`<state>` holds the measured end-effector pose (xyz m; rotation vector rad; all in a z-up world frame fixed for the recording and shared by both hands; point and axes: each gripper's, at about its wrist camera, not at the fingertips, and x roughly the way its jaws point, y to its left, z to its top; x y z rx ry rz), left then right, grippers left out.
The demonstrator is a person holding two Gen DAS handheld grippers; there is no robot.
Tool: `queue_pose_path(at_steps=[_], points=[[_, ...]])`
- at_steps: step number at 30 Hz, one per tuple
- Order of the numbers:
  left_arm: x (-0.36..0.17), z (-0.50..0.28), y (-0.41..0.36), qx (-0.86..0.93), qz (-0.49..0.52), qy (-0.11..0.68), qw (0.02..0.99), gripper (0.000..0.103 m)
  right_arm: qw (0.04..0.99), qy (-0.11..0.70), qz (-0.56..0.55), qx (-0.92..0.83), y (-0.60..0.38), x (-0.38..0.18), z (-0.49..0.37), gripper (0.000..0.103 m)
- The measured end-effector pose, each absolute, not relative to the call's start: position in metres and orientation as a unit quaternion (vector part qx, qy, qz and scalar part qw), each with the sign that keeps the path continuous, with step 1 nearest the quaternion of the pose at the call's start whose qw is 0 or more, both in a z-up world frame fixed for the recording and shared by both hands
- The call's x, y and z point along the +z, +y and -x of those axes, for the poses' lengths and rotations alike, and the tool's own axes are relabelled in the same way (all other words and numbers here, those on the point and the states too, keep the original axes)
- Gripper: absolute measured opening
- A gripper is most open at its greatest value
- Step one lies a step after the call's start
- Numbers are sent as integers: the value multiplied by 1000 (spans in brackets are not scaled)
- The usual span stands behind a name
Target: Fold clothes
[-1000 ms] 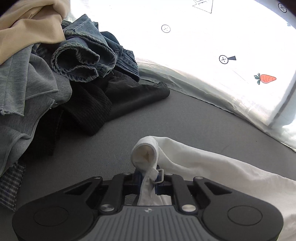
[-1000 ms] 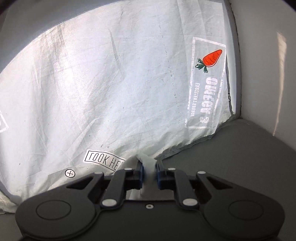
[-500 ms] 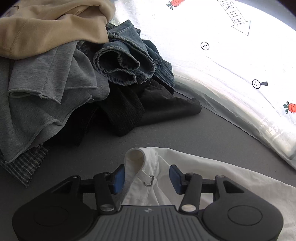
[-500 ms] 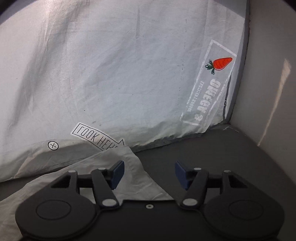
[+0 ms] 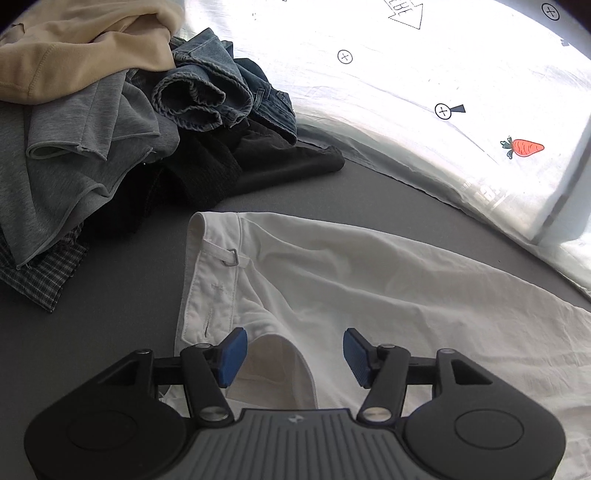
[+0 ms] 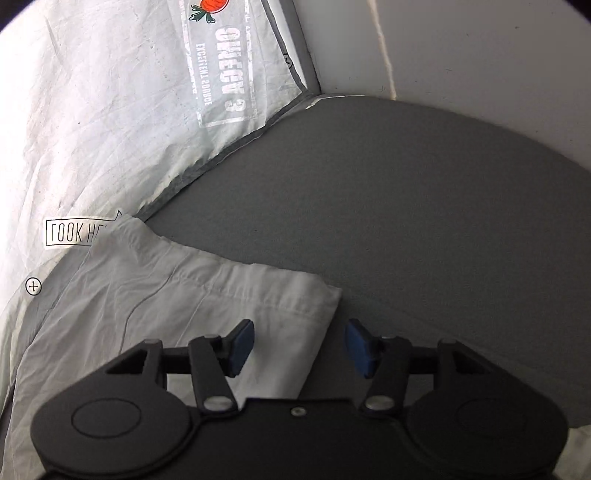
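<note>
A grey mattress (image 5: pixel 110 354) served as the folding surface, edged by a white printed sheet (image 5: pixel 406 85). The white trousers (image 5: pixel 332 280) were laid flat on it — waistband at the near left, hem at the right. A pile of unfolded clothes (image 5: pixel 110 122) was left at the far left. The left gripper (image 5: pixel 291 350) was spread above the waistband, pinching nothing. The right gripper (image 6: pixel 300 345), its jaws just closing, was held apart over the hem corner — nothing gripped, presumably so the cloth could settle.

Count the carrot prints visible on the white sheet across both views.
2. One carrot print lies at the right of the sheet in the left wrist view; another sits at the top edge in the right wrist view. They may be the same print; others may be hidden.
</note>
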<state>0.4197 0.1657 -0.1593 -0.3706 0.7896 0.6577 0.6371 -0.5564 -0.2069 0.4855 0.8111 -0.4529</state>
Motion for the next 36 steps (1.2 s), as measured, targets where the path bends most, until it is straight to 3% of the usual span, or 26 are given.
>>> queue_pose_path(at_steps=[2, 5, 9, 12, 14, 20, 25, 30, 36], points=[[-154, -416, 160, 314, 166, 375, 857, 59, 877, 374, -213, -212, -555, -198, -637, 3], [-145, -408, 155, 316, 152, 370, 860, 59, 893, 313, -226, -232, -561, -169, -616, 2], [-139, -389, 158, 325, 157, 367, 857, 59, 873, 353, -202, -271, -579, -183, -617, 3], [-135, -367, 161, 341, 168, 365, 850, 59, 862, 385, -195, -268, -586, -193, -613, 18], [-130, -348, 160, 343, 179, 358, 850, 64, 872, 372, -167, -272, -582, -183, -599, 50], [-131, -292, 151, 357, 160, 366, 844, 75, 897, 335, -138, -254, -562, -148, -516, 74], [-147, -229, 146, 388, 207, 371, 818, 81, 885, 340, -138, -285, -565, -151, -426, 80], [-171, -177, 133, 408, 270, 396, 777, 83, 851, 330, -238, -332, -589, -163, -338, 80], [-193, -140, 116, 390, 334, 390, 764, 83, 829, 334, -298, -337, -612, -177, -295, 81]])
